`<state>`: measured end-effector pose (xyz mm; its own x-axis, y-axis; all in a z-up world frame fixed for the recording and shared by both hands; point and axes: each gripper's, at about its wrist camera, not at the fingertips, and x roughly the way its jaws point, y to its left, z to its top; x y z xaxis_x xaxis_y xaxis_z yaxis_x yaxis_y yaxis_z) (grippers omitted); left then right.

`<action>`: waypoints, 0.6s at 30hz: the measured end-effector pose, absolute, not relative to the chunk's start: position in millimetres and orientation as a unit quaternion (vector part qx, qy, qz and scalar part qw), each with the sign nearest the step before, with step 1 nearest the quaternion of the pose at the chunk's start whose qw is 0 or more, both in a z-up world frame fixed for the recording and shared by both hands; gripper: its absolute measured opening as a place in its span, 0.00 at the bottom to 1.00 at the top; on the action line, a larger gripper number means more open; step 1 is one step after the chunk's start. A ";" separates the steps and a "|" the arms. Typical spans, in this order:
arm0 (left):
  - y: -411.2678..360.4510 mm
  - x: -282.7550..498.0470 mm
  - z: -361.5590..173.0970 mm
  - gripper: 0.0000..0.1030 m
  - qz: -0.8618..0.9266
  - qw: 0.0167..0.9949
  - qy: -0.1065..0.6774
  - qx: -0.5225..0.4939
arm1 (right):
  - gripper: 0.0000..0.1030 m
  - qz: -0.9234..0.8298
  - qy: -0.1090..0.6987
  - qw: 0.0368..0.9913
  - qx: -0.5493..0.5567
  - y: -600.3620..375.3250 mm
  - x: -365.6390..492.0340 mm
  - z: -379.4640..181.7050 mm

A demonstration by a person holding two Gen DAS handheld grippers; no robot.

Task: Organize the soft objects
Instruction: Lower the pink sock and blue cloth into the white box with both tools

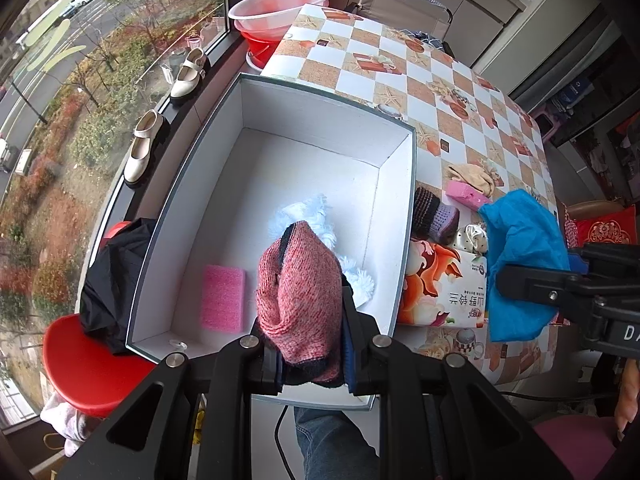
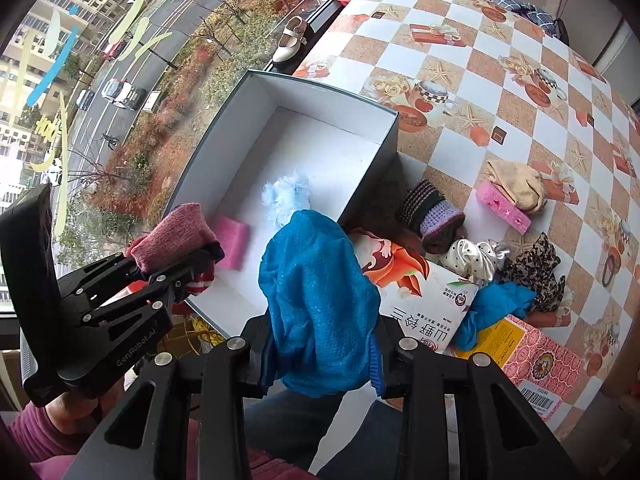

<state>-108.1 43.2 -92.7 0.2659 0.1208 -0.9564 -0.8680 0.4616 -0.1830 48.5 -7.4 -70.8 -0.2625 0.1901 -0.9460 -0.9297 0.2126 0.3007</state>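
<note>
My left gripper (image 1: 310, 364) is shut on a pink-red knitted piece (image 1: 300, 292), held over the near end of an open box (image 1: 320, 94), grey outside and white inside. On the box floor lie a pink sponge (image 1: 223, 298) and a fluffy white-blue thing (image 1: 312, 216). My right gripper (image 2: 320, 364) is shut on a blue cloth (image 2: 320, 292), beside the box's near right corner (image 2: 394, 120). On the checked tablecloth to the right lie a striped knitted item (image 2: 432, 216), a second pink sponge (image 2: 502, 206), a beige cloth (image 2: 516, 186), a dotted scrunchie (image 2: 468, 256) and a leopard cloth (image 2: 532, 264).
A printed tissue pack (image 2: 420, 296) and a yellow-pink carton (image 2: 536, 356) lie at the table's near edge. Left of the box, a red stool (image 1: 88, 364) carries a black garment (image 1: 112, 280). Two shoes (image 1: 144, 148) stand on the window sill. Plastic basins (image 1: 280, 4) sit beyond the table.
</note>
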 end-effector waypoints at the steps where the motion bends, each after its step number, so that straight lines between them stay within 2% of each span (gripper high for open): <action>1: 43.3 -109.0 -93.0 0.22 0.354 0.698 0.492 -0.381 | 0.36 0.542 0.581 0.516 -0.319 -6.4 48.1 -70.9; 18: 54.5 -117.2 -96.2 0.23 0.378 0.682 0.491 -0.388 | 0.36 0.568 0.563 0.499 -0.332 19.4 29.9 -66.8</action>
